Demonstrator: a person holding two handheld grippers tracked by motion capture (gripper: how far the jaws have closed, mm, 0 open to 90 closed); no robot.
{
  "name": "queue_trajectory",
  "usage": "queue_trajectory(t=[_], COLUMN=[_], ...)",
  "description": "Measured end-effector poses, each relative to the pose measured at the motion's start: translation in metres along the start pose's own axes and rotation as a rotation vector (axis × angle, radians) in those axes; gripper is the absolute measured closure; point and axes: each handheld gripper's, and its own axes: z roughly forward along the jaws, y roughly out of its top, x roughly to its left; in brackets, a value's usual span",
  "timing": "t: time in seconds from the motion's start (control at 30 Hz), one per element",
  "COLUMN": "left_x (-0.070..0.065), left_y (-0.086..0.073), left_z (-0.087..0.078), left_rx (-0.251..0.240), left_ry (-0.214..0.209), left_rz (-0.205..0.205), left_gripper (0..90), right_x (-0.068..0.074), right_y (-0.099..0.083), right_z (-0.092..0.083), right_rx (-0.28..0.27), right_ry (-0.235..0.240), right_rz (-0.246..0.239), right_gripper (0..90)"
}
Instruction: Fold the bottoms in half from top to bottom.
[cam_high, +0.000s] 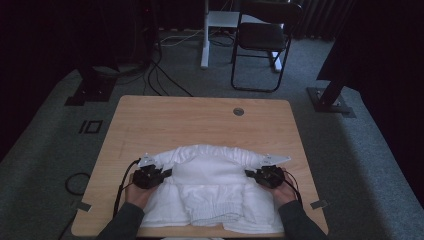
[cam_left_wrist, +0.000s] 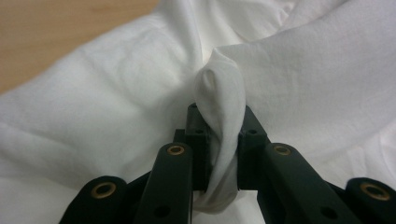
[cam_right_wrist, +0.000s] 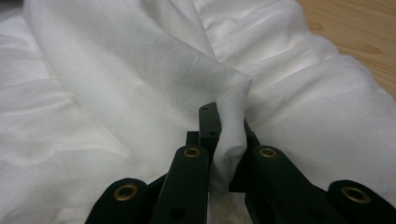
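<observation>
White garment (cam_high: 212, 187) sits in lower centre of the high view, on the near half of the wooden table (cam_high: 200, 120), bunched w/ a ribbed hem folded toward bottom edge of frame. My left gripper (cam_high: 167, 173) is at the garment's left side, lower left of centre; my right gripper (cam_high: 248, 173) at its right side, lower right of centre, both pointing inward toward each other, roughly level across the frame. Left gripper view: my jaws are clamped on a pinched fold of the white cloth (cam_left_wrist: 224, 135); fabric rises as a ridge between the pads, centre of frame, table wood showing upper left. Right gripper view: same story, jaws closed on a fold of cloth (cam_right_wrist: 229, 140) at centre frame, fabric draping off to upper left, table wood in upper right corner. So both tongs gripping the garment, one per side. My forearms in dark sleeves (cam_high: 125, 220) come in from bottom edge. Bkgd: black folding chair (cam_high: 262, 40) top centre-right on grey carpet, cables on floor upper left of centre, round grommet hole (cam_high: 238, 111) near table's far edge.
</observation>
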Motion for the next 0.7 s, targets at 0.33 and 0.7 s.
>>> queue_trajectory(t=[0.33, 0.7], left_x=[0.017, 0.040], left_y=[0.059, 0.089], left_z=[0.037, 0.052], left_rx=[0.050, -0.008], left_ry=[0.160, 0.147], left_rz=[0.034, -0.081], left_gripper=[79.8, 80.8], right_x=[-0.023, -0.052], right_y=[0.023, 0.057], right_z=[0.033, 0.053], right_rx=[0.046, 0.065], right_ry=[-0.113, -0.174], right_rz=[0.068, 0.104], right_gripper=[88.2, 88.3])
